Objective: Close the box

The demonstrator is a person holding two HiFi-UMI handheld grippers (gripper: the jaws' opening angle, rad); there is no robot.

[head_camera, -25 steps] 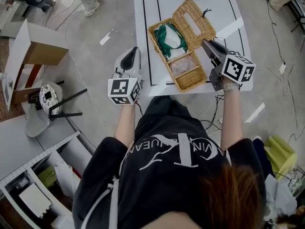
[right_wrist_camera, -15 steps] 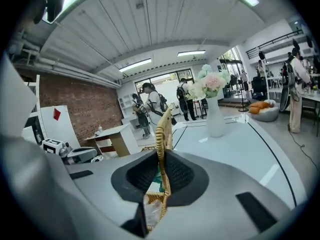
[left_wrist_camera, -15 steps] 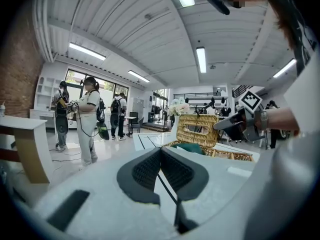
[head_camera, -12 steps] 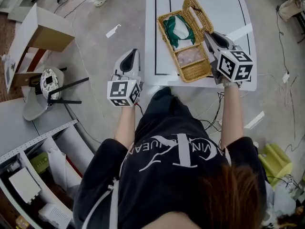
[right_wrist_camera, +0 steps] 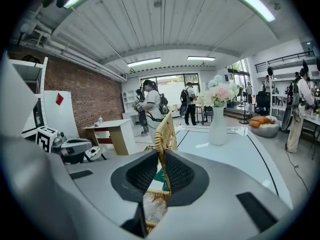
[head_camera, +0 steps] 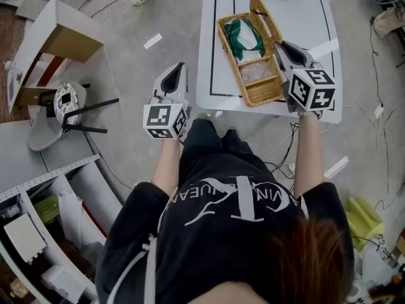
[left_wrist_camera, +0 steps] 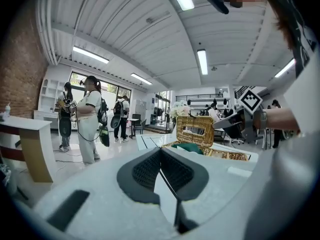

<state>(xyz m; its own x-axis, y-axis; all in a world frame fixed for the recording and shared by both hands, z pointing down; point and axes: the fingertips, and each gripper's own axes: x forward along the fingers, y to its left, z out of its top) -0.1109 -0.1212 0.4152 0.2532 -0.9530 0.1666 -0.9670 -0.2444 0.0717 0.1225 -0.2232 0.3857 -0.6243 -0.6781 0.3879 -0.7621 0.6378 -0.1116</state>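
Swung up from lying flat, the lid (head_camera: 258,10) now stands on edge. Left gripper (head_camera: 178,70), clenched and empty, hovers over grey floor (head_camera: 126,49) beside the white table (head_camera: 316,18). The wicker box (head_camera: 261,92) sits on that table. Right gripper (head_camera: 279,45), its jaws just closing, pinches the lid.

The left gripper (left_wrist_camera: 160,151) fills the foreground, its dark ribbed fingers (left_wrist_camera: 145,170) pressed together with nothing between them. Beyond their tips lies a white counter (left_wrist_camera: 150,140) marked with black lines. On it a wicker box (left_wrist_camera: 227,155) stands open, its lid (left_wrist_camera: 195,131) upright at the far side and a green bundle (left_wrist_camera: 189,147) inside. At the left, several people (left_wrist_camera: 89,119) stand on the floor near a second, pale counter (left_wrist_camera: 22,134).
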